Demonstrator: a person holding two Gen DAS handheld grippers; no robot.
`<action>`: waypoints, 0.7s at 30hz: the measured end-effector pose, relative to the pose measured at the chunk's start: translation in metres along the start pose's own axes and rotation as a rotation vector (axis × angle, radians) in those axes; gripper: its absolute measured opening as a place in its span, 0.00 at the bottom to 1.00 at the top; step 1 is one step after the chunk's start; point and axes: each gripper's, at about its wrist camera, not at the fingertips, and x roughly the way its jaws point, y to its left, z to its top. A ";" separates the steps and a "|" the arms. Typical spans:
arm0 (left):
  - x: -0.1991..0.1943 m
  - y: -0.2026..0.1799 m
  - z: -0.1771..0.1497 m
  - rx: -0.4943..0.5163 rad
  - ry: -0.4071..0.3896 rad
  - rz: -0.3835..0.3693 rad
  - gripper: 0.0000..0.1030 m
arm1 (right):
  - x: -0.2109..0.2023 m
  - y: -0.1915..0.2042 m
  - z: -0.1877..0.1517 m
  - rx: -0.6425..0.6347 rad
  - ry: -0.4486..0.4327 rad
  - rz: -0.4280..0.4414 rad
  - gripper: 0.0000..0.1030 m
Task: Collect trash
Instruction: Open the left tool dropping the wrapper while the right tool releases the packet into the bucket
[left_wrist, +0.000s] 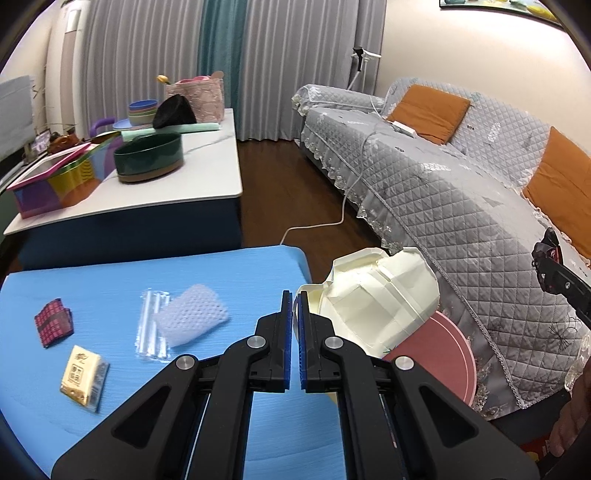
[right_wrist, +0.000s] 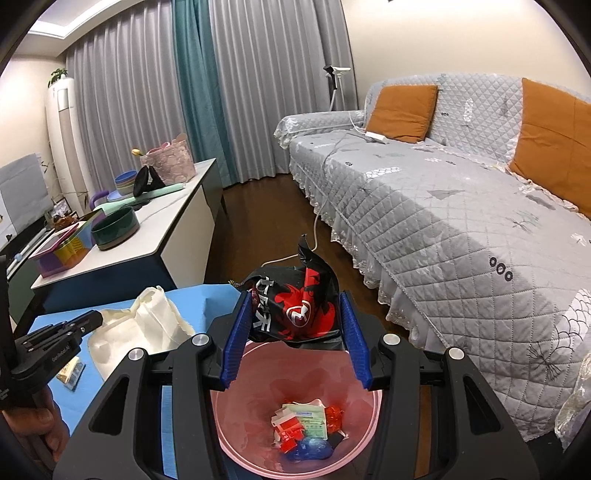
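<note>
My left gripper (left_wrist: 294, 306) is shut on the edge of a crumpled cream paper container (left_wrist: 376, 299), held at the right edge of the blue mat (left_wrist: 240, 269) beside the pink trash bin (left_wrist: 447, 354). My right gripper (right_wrist: 293, 325) holds a black and red snack wrapper (right_wrist: 295, 302) between its blue pads, right above the open pink bin (right_wrist: 354, 439), which holds several pieces of trash. The cream container also shows in the right wrist view (right_wrist: 140, 325). On the mat lie a white foam net (left_wrist: 192, 317), a clear plastic wrapper (left_wrist: 151, 332), a tissue packet (left_wrist: 83, 376) and a red checked packet (left_wrist: 53, 325).
A grey quilted sofa (right_wrist: 461, 229) with orange cushions runs along the right. A white low table (left_wrist: 155, 181) behind the mat carries a green bowl (left_wrist: 149, 157), boxes and a basket. A white cable (left_wrist: 314, 225) crosses the dark wood floor.
</note>
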 end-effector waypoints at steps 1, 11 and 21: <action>0.002 -0.003 0.001 0.001 0.002 -0.001 0.03 | 0.000 -0.001 0.000 0.001 0.001 -0.002 0.47; 0.020 -0.031 -0.003 0.028 0.028 -0.019 0.03 | 0.009 -0.005 -0.001 0.007 0.018 -0.020 0.47; 0.037 -0.049 -0.012 0.051 0.063 -0.028 0.03 | 0.020 -0.008 -0.002 0.015 0.043 -0.023 0.47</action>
